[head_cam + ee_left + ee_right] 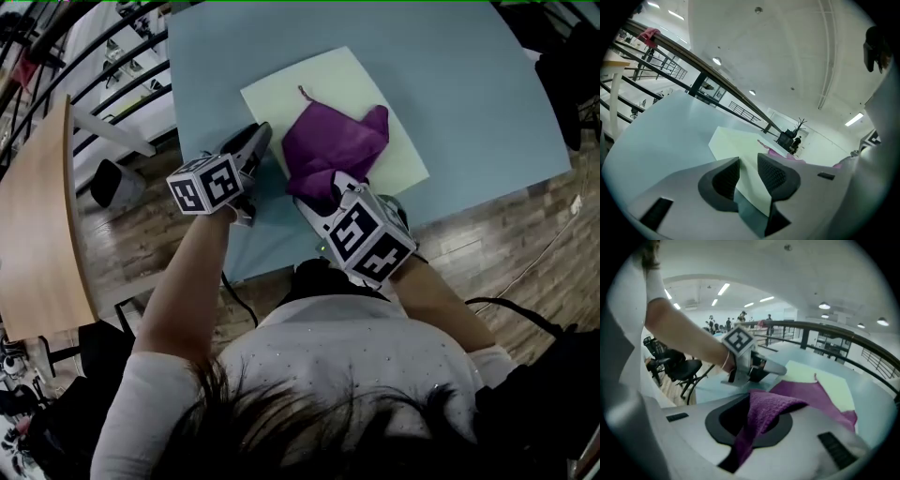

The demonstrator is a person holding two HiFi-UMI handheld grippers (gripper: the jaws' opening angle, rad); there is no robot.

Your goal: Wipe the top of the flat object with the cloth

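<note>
The right gripper [754,423] is clenched on the cloth [333,141]: its own view shows a thick fold of purple terry pinched between the 2 dark pads, with a strip trailing down out of the jaws. The rest of the cloth spreads forward in soft creases over the near half of the flat sheet [356,84], and a thin tail sticks out at the cloth's far corner. In the head view the cloth covers this gripper's tips, so the grip can be read only from the right gripper view.

The left gripper [749,176] is not clamped. Its 2 ribbed black pads stand apart and a corner of the sheet reaches in between them; whether a pad touches the sheet I cannot tell. Its view shows the sheet as a pale yellow-green slab with a slight thickness at its edge, matte and smooth.

The sheet is rectangular and lies around the middle of the light blue worktop [450,84], turned at an angle to the worktop's edges, with the cloth on the part nearest the near edge.

The right gripper view also shows the left gripper from the side, resting at the sheet's left edge. Only the head view shows the wooden floor [525,253] around the worktop.
</note>
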